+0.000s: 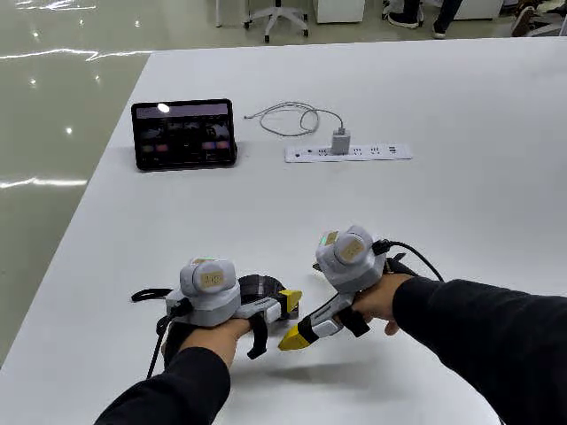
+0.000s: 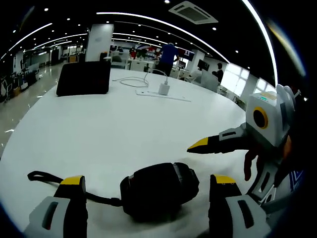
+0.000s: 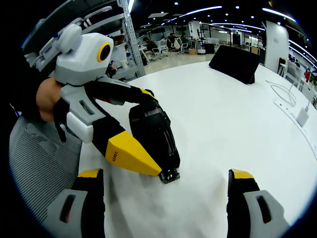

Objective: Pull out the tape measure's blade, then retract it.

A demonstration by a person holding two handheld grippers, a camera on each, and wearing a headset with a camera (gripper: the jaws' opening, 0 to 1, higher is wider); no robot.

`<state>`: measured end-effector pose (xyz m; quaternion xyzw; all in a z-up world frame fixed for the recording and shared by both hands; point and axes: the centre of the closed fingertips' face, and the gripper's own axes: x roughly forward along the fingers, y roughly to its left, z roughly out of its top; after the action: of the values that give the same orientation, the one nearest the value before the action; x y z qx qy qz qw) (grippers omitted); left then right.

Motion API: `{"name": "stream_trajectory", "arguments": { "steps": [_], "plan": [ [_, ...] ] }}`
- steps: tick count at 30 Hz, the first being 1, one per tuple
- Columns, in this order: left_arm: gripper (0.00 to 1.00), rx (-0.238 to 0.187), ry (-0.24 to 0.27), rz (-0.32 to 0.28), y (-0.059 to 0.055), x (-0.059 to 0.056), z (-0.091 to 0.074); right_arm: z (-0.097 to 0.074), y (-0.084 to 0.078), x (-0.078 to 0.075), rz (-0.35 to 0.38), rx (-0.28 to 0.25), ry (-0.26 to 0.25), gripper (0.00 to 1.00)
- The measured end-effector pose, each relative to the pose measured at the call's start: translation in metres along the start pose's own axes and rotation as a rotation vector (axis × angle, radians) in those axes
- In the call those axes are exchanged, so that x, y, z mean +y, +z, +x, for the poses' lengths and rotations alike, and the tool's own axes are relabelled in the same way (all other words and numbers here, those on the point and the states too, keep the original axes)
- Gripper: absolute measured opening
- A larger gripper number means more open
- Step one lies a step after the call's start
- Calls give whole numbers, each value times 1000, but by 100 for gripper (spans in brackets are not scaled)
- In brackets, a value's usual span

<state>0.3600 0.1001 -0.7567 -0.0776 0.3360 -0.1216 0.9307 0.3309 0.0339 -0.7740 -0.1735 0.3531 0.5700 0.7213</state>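
1. Looks like an open-plan office or lab floor: long strip lights (image 2: 163, 22) sweep across a dark ceiling.
2. There's a big white worktable (image 1: 461, 106) carrying a tablet (image 1: 184, 133) and a power strip (image 1: 348, 152) with a charger (image 1: 340, 141) plugged in.
3. Beyond it, a glossy floor (image 1: 53, 106) and a swivel-chair base (image 1: 277, 18).
4. Metal shelving (image 3: 130, 34) stands behind, and a person (image 3: 150, 45) sits among desks.

white table (image 1: 443, 97) | tablet (image 1: 184, 133) | power strip (image 1: 372, 152) | charger (image 1: 340, 141) | tape measure (image 2: 158, 191)
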Motion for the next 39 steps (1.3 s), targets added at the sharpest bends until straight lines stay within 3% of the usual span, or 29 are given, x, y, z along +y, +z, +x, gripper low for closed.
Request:
{"name": "stream_trajectory", "arguments": {
  "steps": [2,5,7,10,13,16,18,20,25,27,29,31,39],
  "plan": [
    [100,2,-5,1,-1,3,-2,-3,-2,-1,4,-4,-9,100],
    [100,-31,-7,49,6,6,-6,-8,-7,-4,17,3,-29,100],
    [100,6,-15,67,1,8,-9,-13,-8,-6,23,-18,-51,100],
    [100,-30,-50,106,8,10,-11,-21,-13,-11,33,-30,-78,100],
    [100,-9,-104,142,4,8,-14,-31,-18,-15,39,-49,-109,100],
    [100,-27,-144,141,5,7,-20,-40,-21,-19,55,-73,-138,100],
    [100,-47,-178,200,7,6,-25,-51,-23,-23,68,-108,-179,100],
    [100,-34,-192,232,3,7,-30,-62,-30,-22,83,-119,-186,100],
    [100,-1,-190,282,-1,24,-37,-87,-54,-24,109,-126,-224,100],
    [100,29,-194,289,-5,32,-41,-98,-62,-26,131,-140,-244,100],
    [100,65,-165,318,-10,44,-46,-110,-68,-28,154,-157,-268,100],
    [100,50,-195,327,-12,46,-52,-121,-75,-28,161,-164,-282,100],
    [100,44,-222,329,-19,62,-77,-152,-99,-29,175,-163,-324,100]
  ]
}}
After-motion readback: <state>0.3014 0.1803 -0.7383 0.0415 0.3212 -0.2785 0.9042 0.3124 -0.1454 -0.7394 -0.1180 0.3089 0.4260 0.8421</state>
